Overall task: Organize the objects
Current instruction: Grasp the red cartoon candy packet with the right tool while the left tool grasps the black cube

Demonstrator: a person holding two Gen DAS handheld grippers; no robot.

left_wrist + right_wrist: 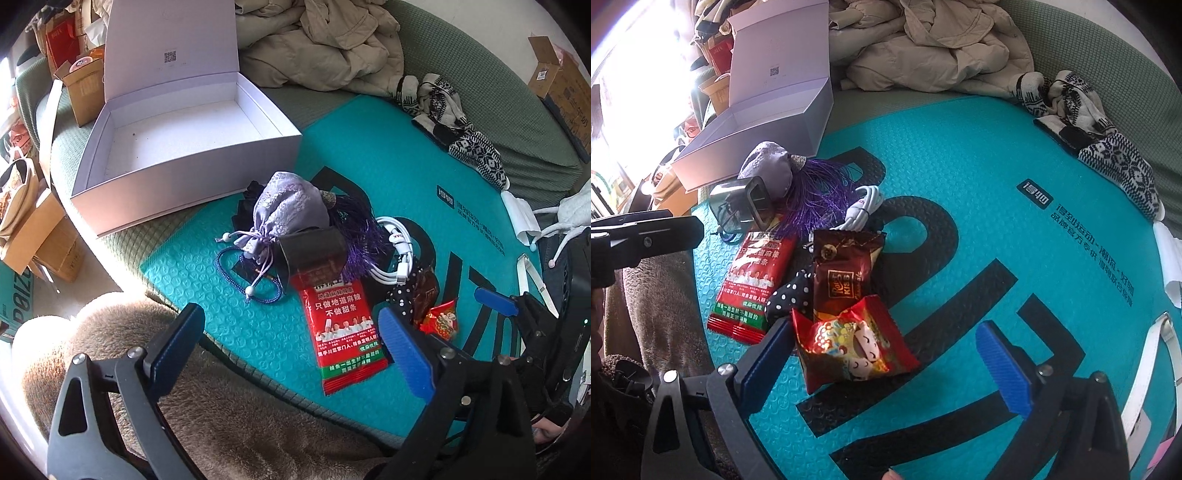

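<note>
An open white box (177, 147) stands on the sofa, left of a teal bubble mailer (388, 177). On the mailer lies a pile: a lilac drawstring pouch (284, 210), a dark clear case (314, 251), a purple tassel (358, 229), a white cable (399, 251), a blue bead bracelet (229, 266), a long red snack packet (343, 325), a polka-dot item (790, 295), a brown snack packet (846, 273) and a red candy packet (849, 347). My left gripper (291, 343) is open above the long red packet. My right gripper (886, 358) is open around the red candy packet.
Beige clothes (325, 40) and patterned knit socks (458, 122) lie at the back of the green sofa (480, 74). Cardboard boxes (37, 236) stand at the left. A brown fuzzy blanket (229, 424) lies in front. The right gripper shows in the left wrist view (517, 314).
</note>
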